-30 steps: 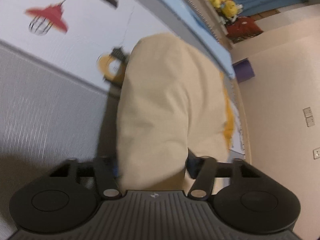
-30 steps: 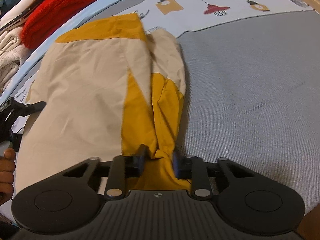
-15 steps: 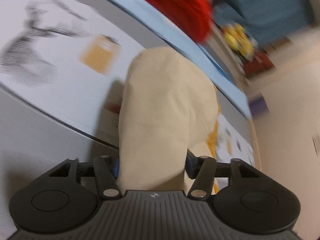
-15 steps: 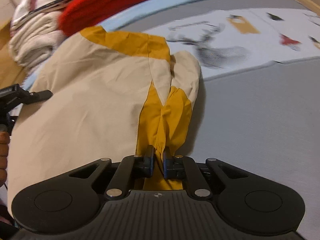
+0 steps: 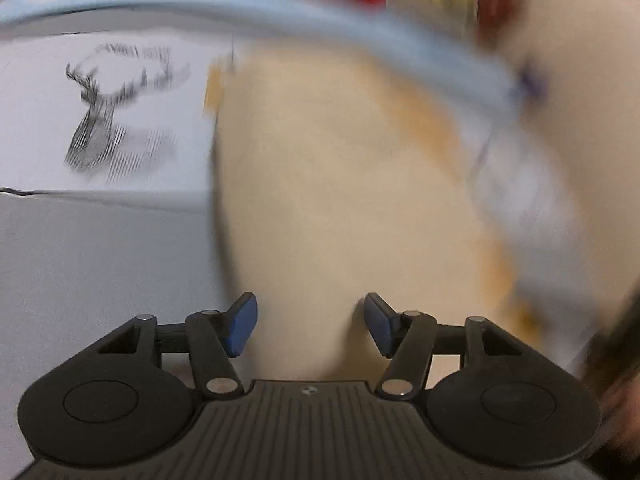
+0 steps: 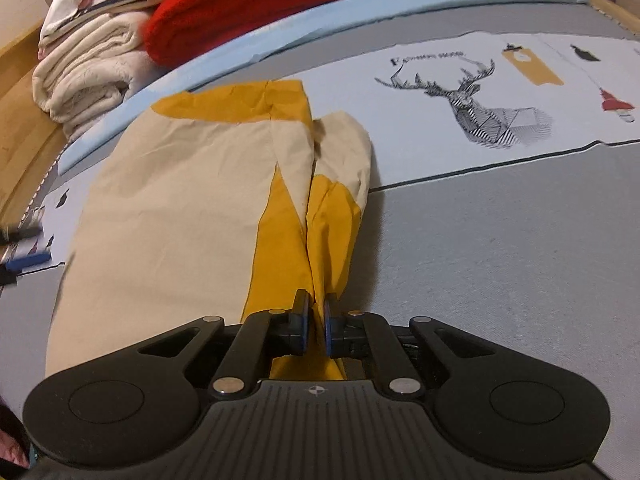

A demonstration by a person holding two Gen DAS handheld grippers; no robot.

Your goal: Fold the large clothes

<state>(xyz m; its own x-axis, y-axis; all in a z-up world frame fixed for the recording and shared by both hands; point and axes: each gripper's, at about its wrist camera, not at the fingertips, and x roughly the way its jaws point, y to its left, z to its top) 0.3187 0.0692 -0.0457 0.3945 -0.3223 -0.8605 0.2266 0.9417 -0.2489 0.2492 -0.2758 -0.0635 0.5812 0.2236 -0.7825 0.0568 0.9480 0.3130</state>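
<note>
A cream and mustard-yellow garment (image 6: 180,216) lies spread on the grey bed cover (image 6: 500,264). My right gripper (image 6: 314,322) is shut on a bunched yellow fold of it at its near edge. In the blurred left wrist view the cream cloth (image 5: 320,200) fills the middle. My left gripper (image 5: 307,322) is open, its blue pads (image 5: 240,324) wide apart on either side of the cloth's near end. The left gripper's tip also shows at the left edge of the right wrist view (image 6: 24,258), beside the garment.
A white printed panel with a deer head (image 6: 472,100) crosses the cover behind the garment. A light blue sheet edge (image 6: 360,12) runs along the back. Folded cream towels (image 6: 88,72) and a red knit (image 6: 240,4) are stacked beyond it.
My right gripper has closed on the yellow fold and drawn it toward me. My left gripper has swung fast across the bed, the cloth still between its open pads.
</note>
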